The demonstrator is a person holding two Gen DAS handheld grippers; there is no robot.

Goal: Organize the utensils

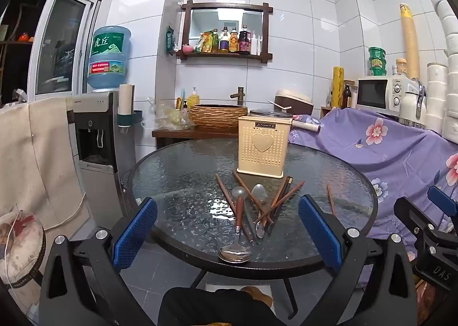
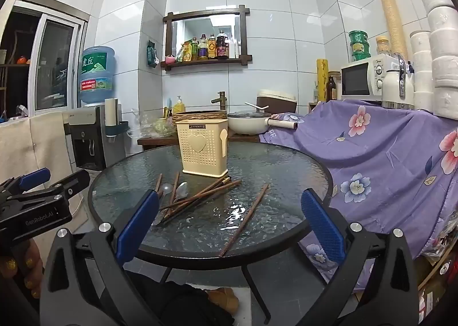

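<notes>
A cream perforated utensil holder (image 1: 262, 150) (image 2: 202, 150) with a heart on its front stands upright on the round glass table (image 1: 177, 180) (image 2: 280, 177). In front of it lies a loose pile of brown chopsticks (image 1: 274, 201) (image 2: 197, 197) mixed with clear plastic spoons (image 1: 259, 191) (image 2: 181, 190). A metal spoon (image 1: 235, 253) with a brown handle rests near the table's front edge. One chopstick (image 2: 244, 220) lies apart to the right. My left gripper (image 1: 227, 233) is open, short of the table edge, with nothing between its fingers. My right gripper (image 2: 229, 228) is open too, holding nothing.
A water dispenser (image 1: 94, 137) stands left of the table. A purple floral cloth (image 2: 386, 160) covers the counter on the right, with a microwave (image 2: 369, 80) and stacked cups above it. Behind the table are a basket sink (image 1: 217, 115) and a pot (image 2: 249, 123).
</notes>
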